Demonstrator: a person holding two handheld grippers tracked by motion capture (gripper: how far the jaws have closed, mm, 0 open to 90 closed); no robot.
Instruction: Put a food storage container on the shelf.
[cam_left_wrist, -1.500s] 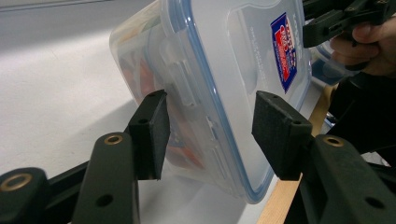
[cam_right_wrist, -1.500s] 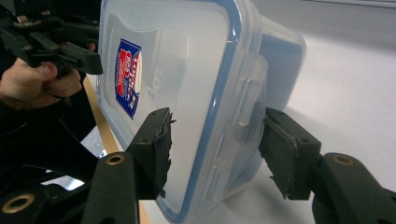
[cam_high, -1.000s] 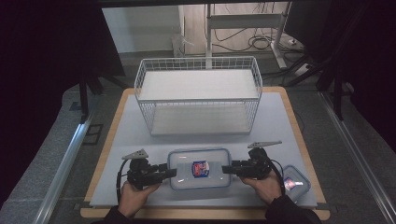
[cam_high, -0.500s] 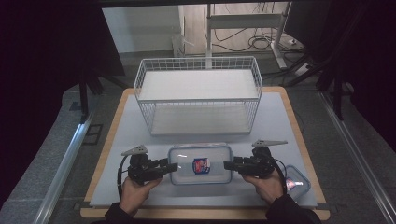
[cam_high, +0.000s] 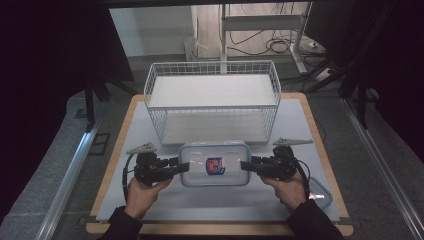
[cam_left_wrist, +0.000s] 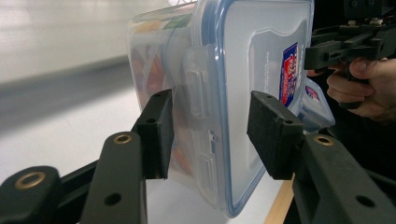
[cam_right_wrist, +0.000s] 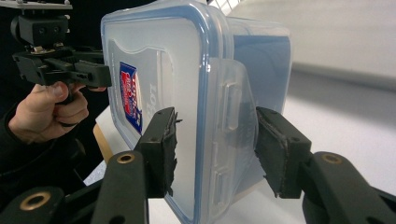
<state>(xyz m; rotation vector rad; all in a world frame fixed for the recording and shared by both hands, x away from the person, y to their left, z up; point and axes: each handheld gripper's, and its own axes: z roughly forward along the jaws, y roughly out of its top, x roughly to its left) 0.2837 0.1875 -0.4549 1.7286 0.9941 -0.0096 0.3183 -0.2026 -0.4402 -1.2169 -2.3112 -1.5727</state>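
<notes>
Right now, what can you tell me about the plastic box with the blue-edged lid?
The plastic box is a clear rectangular tub with rounded corners, a see-through lid edged in blue, snap flaps at its short ends and a red-and-blue sticker on top. Something orange shows inside. It lies level just before the wire basket, held between the left gripper and the right gripper, each clamping one end flap.

The wire basket (cam_high: 212, 102) blocks the way at twelve o'clock of the box (cam_high: 215, 162). A small lidded tub (cam_high: 320, 192) sits at four o'clock. Bare mat (cam_high: 140, 125) lies open at ten o'clock.
</notes>
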